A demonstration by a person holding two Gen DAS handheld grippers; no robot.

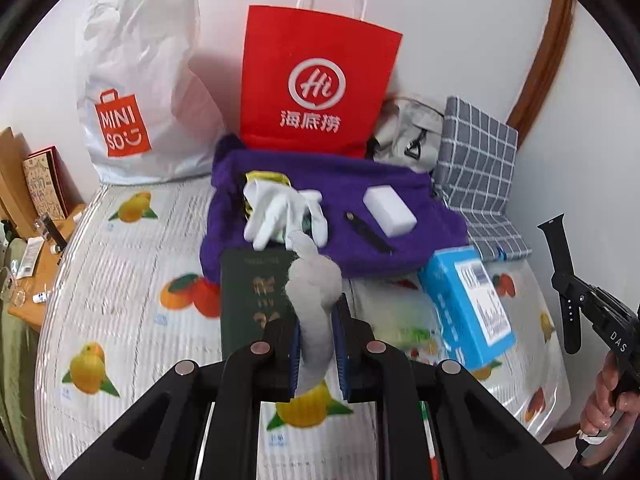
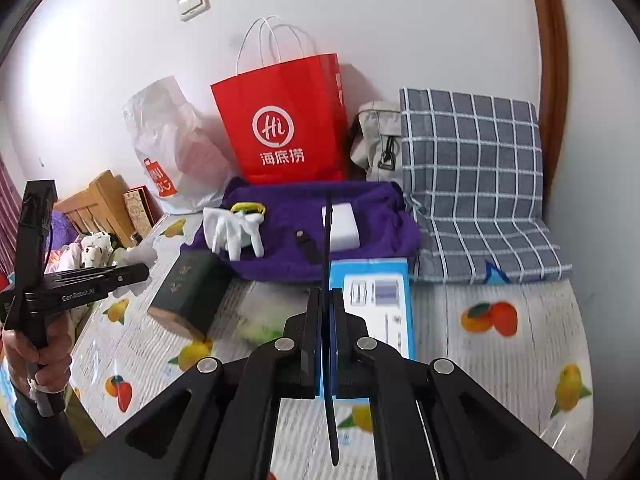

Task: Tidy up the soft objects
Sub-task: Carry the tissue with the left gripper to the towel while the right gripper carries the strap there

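Note:
My left gripper (image 1: 316, 312) is shut on a grey fuzzy soft piece (image 1: 314, 276), held above the bed in front of a purple fleece cloth (image 1: 336, 184). On the cloth lie white gloves (image 1: 280, 212), a white sponge block (image 1: 390, 210) and a black watch strap half (image 1: 370, 232). My right gripper (image 2: 326, 300) is shut on another black watch strap (image 2: 329, 240), seen edge-on; it also shows in the left wrist view (image 1: 560, 280). The cloth (image 2: 360, 240), gloves (image 2: 234, 230) and sponge (image 2: 340, 226) show in the right wrist view.
A red paper bag (image 1: 320, 84) and a white Miniso bag (image 1: 140, 80) stand against the wall. A dark green booklet (image 1: 256, 300), a blue box (image 1: 468, 304), a grey checked cushion (image 1: 476, 168) and a grey pouch (image 1: 412, 132) are on the fruit-print bed cover (image 1: 120, 280).

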